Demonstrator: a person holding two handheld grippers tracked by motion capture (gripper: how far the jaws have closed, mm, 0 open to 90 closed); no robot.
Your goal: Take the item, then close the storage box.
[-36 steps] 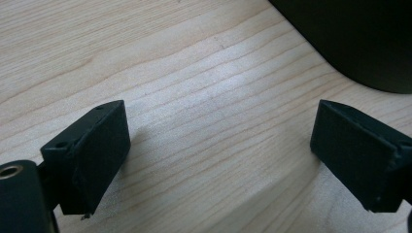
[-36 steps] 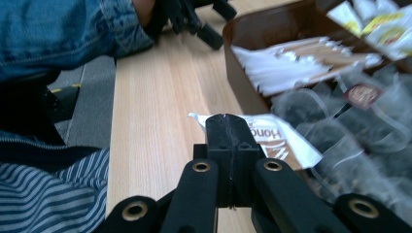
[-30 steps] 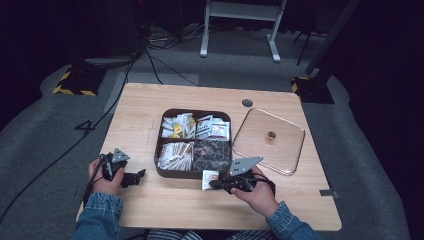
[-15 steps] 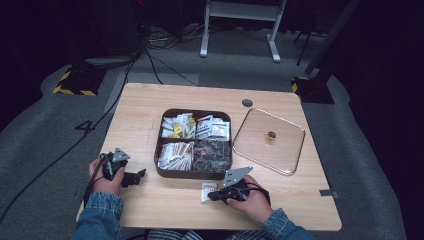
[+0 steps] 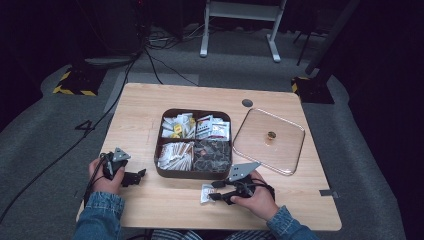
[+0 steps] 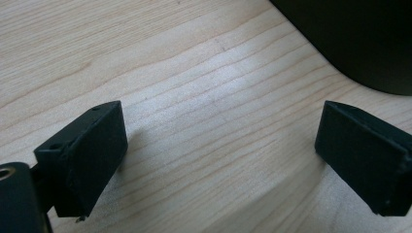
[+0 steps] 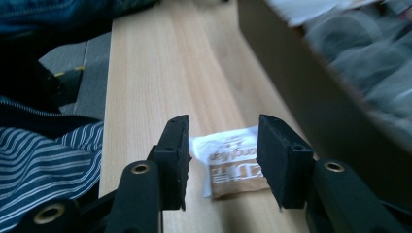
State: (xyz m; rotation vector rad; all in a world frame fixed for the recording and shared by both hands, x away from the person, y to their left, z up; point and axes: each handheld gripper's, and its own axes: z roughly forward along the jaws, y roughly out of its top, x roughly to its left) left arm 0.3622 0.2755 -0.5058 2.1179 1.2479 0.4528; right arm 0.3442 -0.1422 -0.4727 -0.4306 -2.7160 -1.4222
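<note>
A white and brown packet (image 7: 233, 165) lies flat on the wooden table (image 5: 150, 205), just in front of the dark four-part box (image 5: 192, 175) of packets. My right gripper (image 7: 223, 145) stands open around the packet's near end, pads not pressing on it; its jaws have just been opening. From above, the packet (image 5: 204, 190) sits at the tips of that gripper (image 5: 214, 194). My left gripper (image 5: 140, 175) rests on the table left of the box. Its jaws (image 6: 218, 141) are open with bare wood between them, and they have just been opening further.
The box's clear lid (image 5: 257, 150) with a small knob (image 5: 271, 135) lies to the right of the box. A corner of the box (image 6: 369, 43) shows ahead of the left jaws. The table's front edge is close to both hands.
The right gripper came a little toward the table's front edge with the packet, then parted its jaws and left the packet on the wood. The left hand stayed put.
</note>
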